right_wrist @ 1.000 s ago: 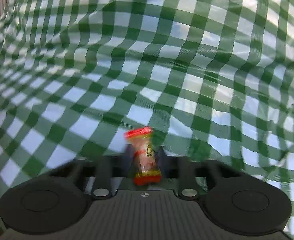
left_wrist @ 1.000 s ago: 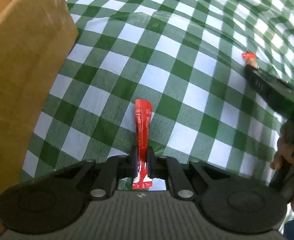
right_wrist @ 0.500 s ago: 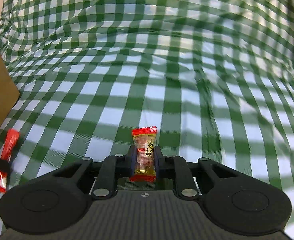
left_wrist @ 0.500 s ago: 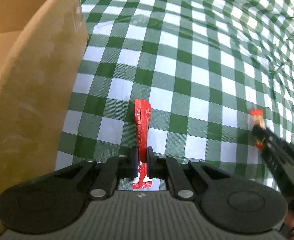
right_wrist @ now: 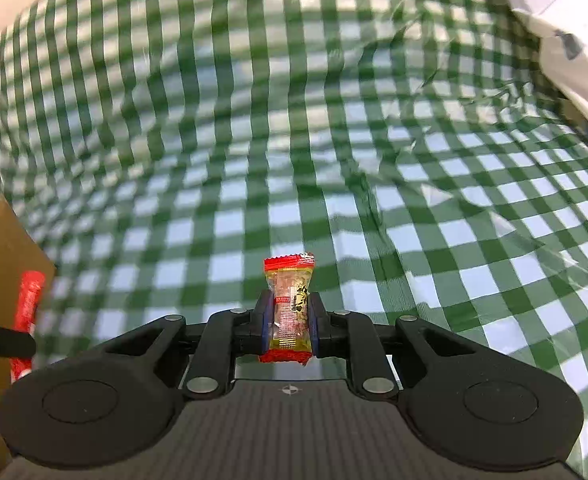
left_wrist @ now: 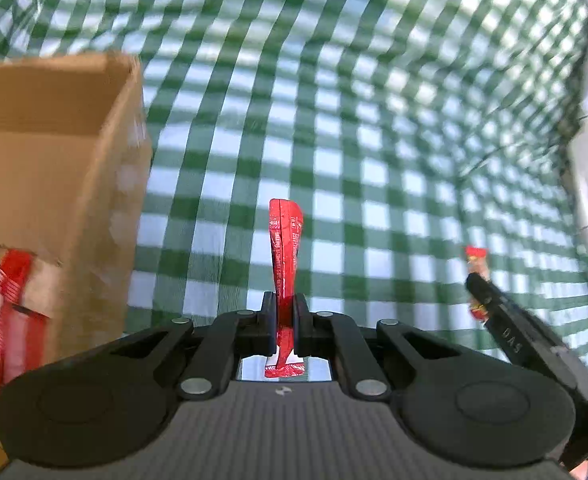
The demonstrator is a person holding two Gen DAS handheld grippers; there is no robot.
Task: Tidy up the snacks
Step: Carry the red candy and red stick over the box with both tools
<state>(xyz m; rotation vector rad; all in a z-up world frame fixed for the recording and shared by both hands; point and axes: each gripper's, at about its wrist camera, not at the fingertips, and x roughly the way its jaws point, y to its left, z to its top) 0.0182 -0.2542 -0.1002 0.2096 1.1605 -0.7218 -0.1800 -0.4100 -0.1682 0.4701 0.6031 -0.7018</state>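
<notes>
Pinching a red stick sachet (left_wrist: 285, 252), left tool (left_wrist: 284, 316); right tool (right_wrist: 291, 316) gripping a candy (right_wrist: 290, 312) (label legible there only).

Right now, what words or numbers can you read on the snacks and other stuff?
"DAS": on the right gripper, seen from the left wrist.
Red stick packet: white print, too blurred.
Candy wrapper: dark characters, unreadable.
Red packs in the cardboard box: white print, too blurred.

Green-and-white checked tablecloth (right_wrist: 373, 208), wrinkled and glossy, covers the whole surface; pale crumpled sheet (right_wrist: 565, 12) at far right.
</notes>
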